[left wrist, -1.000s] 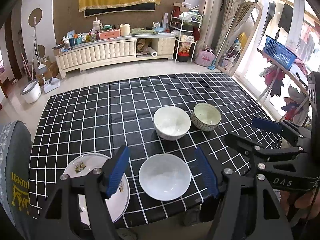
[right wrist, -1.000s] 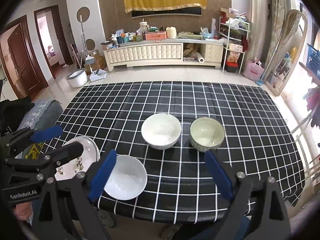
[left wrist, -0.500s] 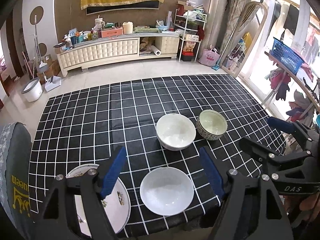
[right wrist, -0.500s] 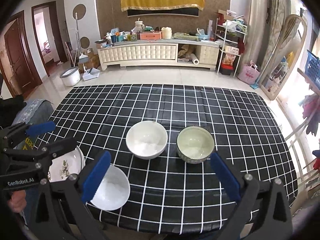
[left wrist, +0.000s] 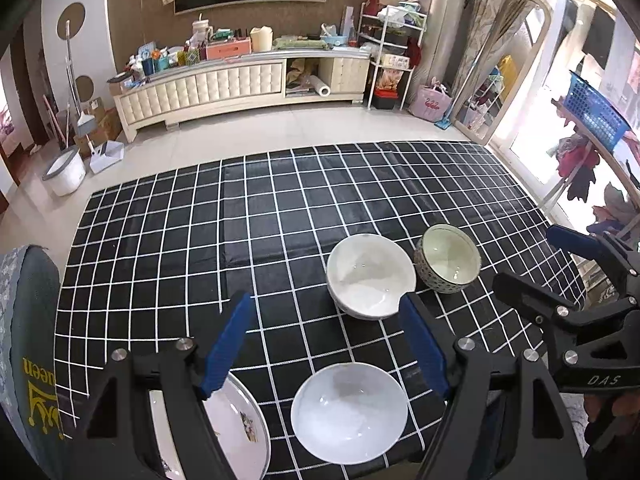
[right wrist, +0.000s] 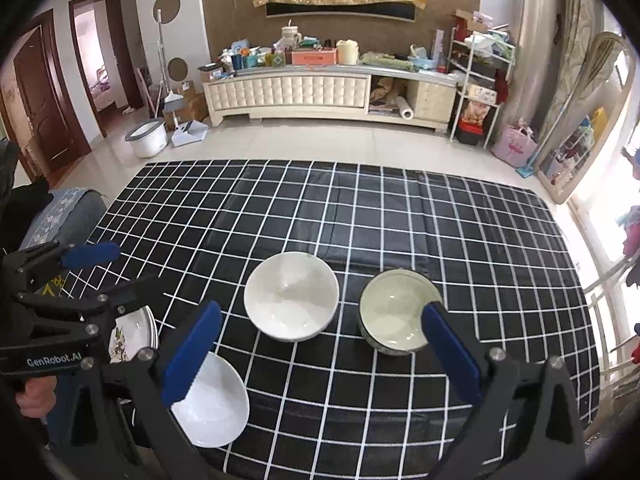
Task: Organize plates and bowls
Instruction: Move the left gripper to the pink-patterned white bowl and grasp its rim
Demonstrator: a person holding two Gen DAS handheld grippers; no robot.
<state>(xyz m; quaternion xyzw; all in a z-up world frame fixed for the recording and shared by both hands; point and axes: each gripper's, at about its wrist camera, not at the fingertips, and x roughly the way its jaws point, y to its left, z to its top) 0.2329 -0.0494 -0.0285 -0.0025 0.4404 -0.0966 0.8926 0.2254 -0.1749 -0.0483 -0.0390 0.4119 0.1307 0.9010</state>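
Beyond the middle white bowl [right wrist: 291, 295] the table [right wrist: 320, 208] lies bare to its far edge, giving wide room to pass. Just right of that bowl stands the green bowl [right wrist: 396, 311], close beside it (touching or not cannot be told). Nearer than the white bowl, towards the front edge, a shallow white bowl [left wrist: 349, 412] and a patterned plate [left wrist: 236, 424] block the near-left corner. A strip of open cloth separates them from the white bowl.
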